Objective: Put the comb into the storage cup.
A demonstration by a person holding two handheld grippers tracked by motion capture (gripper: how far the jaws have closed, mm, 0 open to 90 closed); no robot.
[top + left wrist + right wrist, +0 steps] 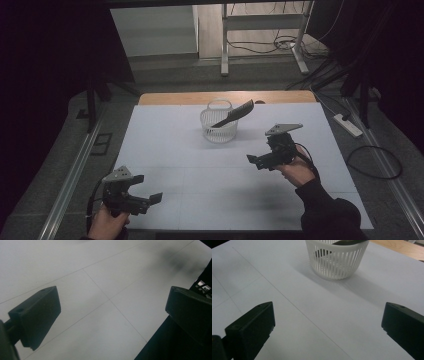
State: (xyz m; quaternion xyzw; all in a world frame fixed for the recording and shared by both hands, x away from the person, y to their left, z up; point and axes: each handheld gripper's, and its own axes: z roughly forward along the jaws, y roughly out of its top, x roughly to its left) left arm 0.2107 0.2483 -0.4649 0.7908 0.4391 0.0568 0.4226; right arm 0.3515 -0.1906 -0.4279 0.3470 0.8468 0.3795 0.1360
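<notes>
The black comb (234, 114) already leans in the white basket (219, 127) at the far middle of the counter (165, 145), so little looks left, and your right claw (254, 161) and left claw (150, 197) are released, empty.

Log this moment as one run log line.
left gripper: open, empty | right gripper: open, empty, facing basket | comb: in basket, leaning over rim

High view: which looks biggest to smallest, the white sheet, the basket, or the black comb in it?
1. White sheet, by far.
2. Basket.
3. Comb, about as long as the basket is wide, but much thinner.
</notes>
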